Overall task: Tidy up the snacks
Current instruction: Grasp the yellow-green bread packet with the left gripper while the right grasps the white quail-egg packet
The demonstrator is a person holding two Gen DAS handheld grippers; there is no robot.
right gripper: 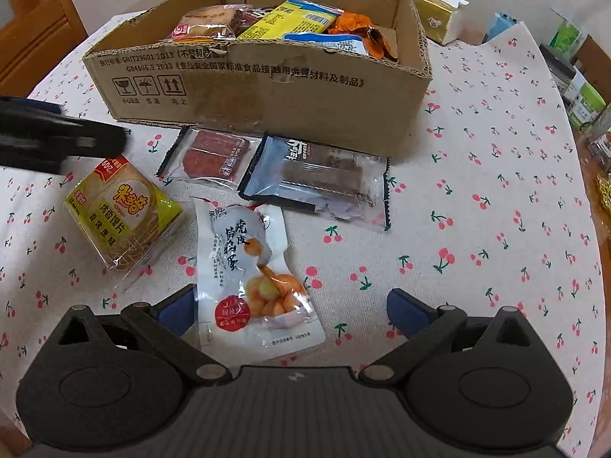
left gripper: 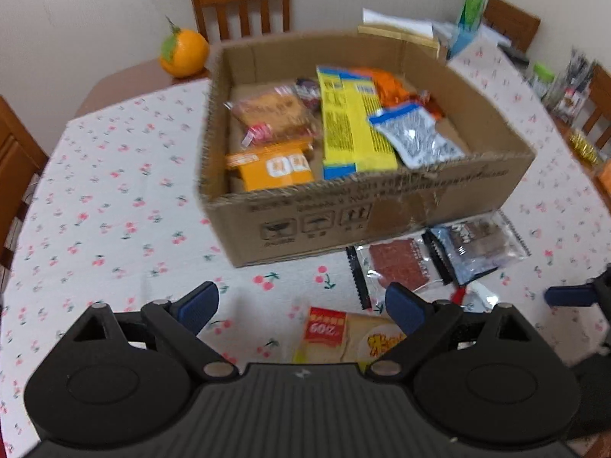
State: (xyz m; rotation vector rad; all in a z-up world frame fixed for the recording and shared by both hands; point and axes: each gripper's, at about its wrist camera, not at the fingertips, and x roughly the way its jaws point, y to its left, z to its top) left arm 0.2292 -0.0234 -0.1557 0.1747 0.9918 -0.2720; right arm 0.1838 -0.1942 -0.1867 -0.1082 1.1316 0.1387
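An open cardboard box (left gripper: pixel 343 191) stands on the cherry-print tablecloth and holds several snack packets, among them a long yellow pack (left gripper: pixel 351 126). My left gripper (left gripper: pixel 301 305) is open above a yellow toast-slice packet (left gripper: pixel 343 337), nothing between its pads. In the right wrist view that packet (right gripper: pixel 122 213) lies left of a white quail-egg pouch (right gripper: pixel 252 267). My right gripper (right gripper: pixel 290 307) is open and straddles the pouch without pressing it; the pouch's edge hides the left fingertip. A red meat packet (right gripper: pixel 214 156) and a dark blue packet (right gripper: pixel 317 179) lie against the box front.
An orange fruit (left gripper: pixel 183 51) sits at the table's far left edge. Wooden chairs (left gripper: pixel 238 0) ring the table. Jars and bottles (right gripper: pixel 580 91) crowd the right side, and a gold box with papers (right gripper: pixel 439 19) lies behind the cardboard box.
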